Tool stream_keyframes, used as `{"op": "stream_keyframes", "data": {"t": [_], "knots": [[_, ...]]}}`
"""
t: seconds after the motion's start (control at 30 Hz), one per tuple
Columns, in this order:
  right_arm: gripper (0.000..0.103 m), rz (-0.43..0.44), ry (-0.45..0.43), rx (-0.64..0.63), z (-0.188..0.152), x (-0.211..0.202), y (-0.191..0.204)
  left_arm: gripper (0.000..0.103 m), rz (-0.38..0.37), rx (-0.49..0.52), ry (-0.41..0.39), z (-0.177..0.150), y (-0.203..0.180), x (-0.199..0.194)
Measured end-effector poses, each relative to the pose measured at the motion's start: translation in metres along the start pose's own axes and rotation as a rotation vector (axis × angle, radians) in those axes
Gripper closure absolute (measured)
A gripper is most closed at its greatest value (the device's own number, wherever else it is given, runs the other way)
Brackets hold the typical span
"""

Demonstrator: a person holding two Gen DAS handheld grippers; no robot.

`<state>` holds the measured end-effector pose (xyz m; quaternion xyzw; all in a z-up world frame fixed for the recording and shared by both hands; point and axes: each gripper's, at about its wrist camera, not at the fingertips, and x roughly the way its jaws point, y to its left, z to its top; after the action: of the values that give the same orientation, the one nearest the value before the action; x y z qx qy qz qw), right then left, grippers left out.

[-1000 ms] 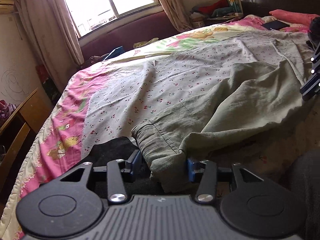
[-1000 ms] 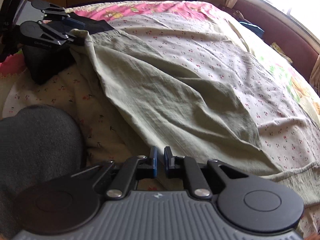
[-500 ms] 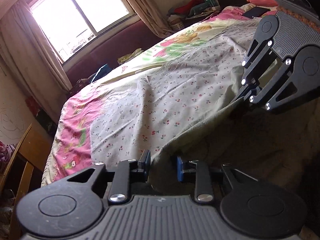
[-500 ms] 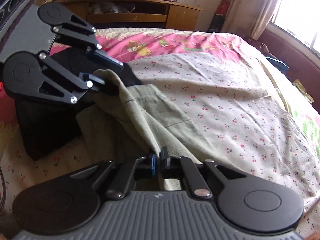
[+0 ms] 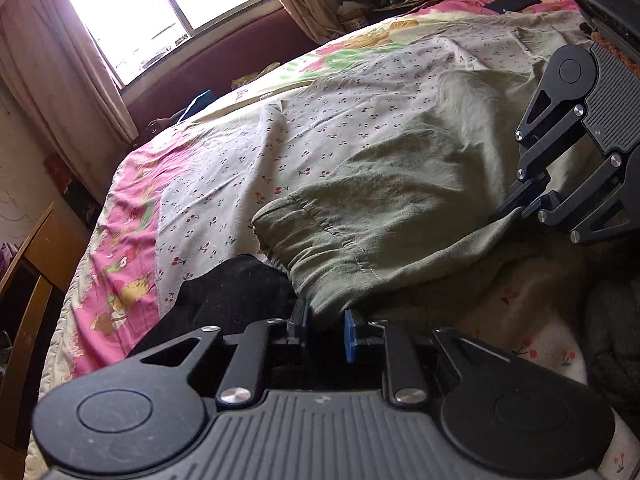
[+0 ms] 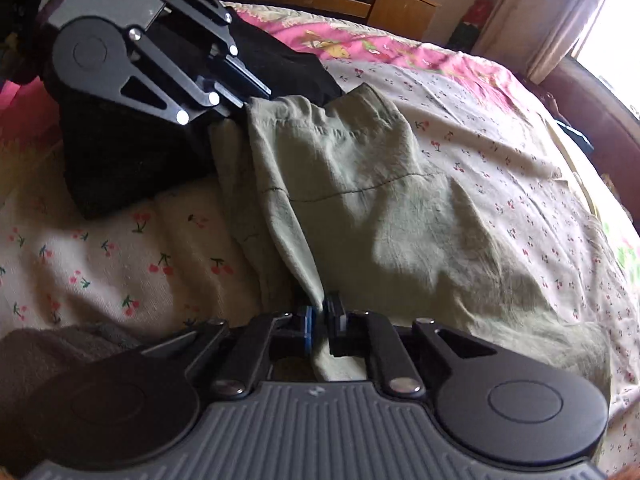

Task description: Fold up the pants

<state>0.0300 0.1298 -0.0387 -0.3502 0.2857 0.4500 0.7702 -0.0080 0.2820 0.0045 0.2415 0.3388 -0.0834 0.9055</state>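
Both tongs pinch the green pants (image 5: 384, 184) on the cherry-print bed (image 5: 224, 184): left tongs (image 5: 325, 330) at the waistband, right tongs (image 6: 320, 322) on a side edge. Mid-fold, the next move likely means laying the held edge flat, then releasing.

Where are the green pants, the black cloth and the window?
pants (image 5: 384, 200), left wrist view, on the flat middle of the green fabric.
black cloth (image 5: 236, 292), left wrist view, on the dark fabric beside the waistband.
window (image 5: 168, 4), left wrist view, on the bright pane.
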Motion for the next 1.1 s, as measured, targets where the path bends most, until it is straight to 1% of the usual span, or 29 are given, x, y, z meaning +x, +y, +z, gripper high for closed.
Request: {"op": "stream_keyframes", "data": {"t": [0.1,0.17,0.2,0.23,0.33,0.4,0.47,0.5,0.53,0.57,0.6,0.77,0.87,0.93,0.97,1.03,1.1], "knots": [[0.091,0.027,0.021,0.0,0.005,-0.006,-0.006,0.068,0.014,-0.051,-0.004,0.0,0.009,-0.01],[0.086,0.01,0.032,0.0,0.009,-0.01,-0.01,0.068,0.018,-0.073,0.002,-0.003,0.014,-0.013],[0.082,0.001,0.029,0.001,0.01,-0.013,-0.012,0.068,0.012,-0.094,0.003,-0.006,0.016,-0.015],[0.077,-0.001,0.018,0.005,0.012,-0.017,-0.012,0.068,0.011,-0.107,0.003,-0.007,0.016,-0.017],[0.069,-0.002,-0.036,0.0,0.02,-0.026,-0.008,0.068,0.014,-0.122,-0.003,-0.014,0.014,-0.022],[0.069,-0.001,-0.078,-0.032,0.031,-0.024,0.001,0.068,0.011,-0.138,-0.007,-0.016,0.014,-0.022],[0.069,-0.021,-0.107,-0.066,0.042,-0.013,0.011,0.068,0.007,-0.161,-0.01,-0.018,0.016,-0.022],[0.072,-0.022,-0.121,-0.076,0.048,-0.006,0.013,0.068,0.004,-0.175,-0.013,-0.02,0.017,-0.024],[0.079,-0.017,-0.127,-0.087,0.055,0.005,0.013,0.068,0.002,-0.186,-0.016,-0.02,0.018,-0.025],[0.089,-0.017,-0.11,-0.102,0.057,0.012,0.014,0.068,0.001,-0.194,-0.018,-0.021,0.018,-0.026],[0.102,-0.02,-0.094,-0.108,0.06,0.015,0.014,0.068,-0.004,-0.207,-0.026,-0.021,0.019,-0.029],[0.103,0.013,-0.116,-0.101,0.049,-0.008,0.002,0.068,-0.051,-0.256,-0.076,-0.017,0.017,-0.035],[0.103,0.006,-0.072,-0.118,0.04,-0.002,0.005,0.068,-0.067,-0.234,-0.073,-0.012,0.009,-0.025],[0.103,0.039,-0.048,-0.131,0.036,0.004,0.008,0.068,-0.072,-0.208,-0.057,-0.01,0.002,-0.018],[0.102,0.055,-0.05,-0.128,0.034,0.005,0.01,0.068,-0.073,-0.205,-0.052,-0.01,0.001,-0.017],[0.102,0.048,-0.062,-0.12,0.033,0.002,0.012,0.068,-0.077,-0.217,-0.058,-0.007,0.002,-0.021],[0.101,0.047,-0.098,-0.078,0.034,-0.003,0.007,0.068,-0.068,-0.232,-0.095,-0.002,0.006,-0.032]]}}
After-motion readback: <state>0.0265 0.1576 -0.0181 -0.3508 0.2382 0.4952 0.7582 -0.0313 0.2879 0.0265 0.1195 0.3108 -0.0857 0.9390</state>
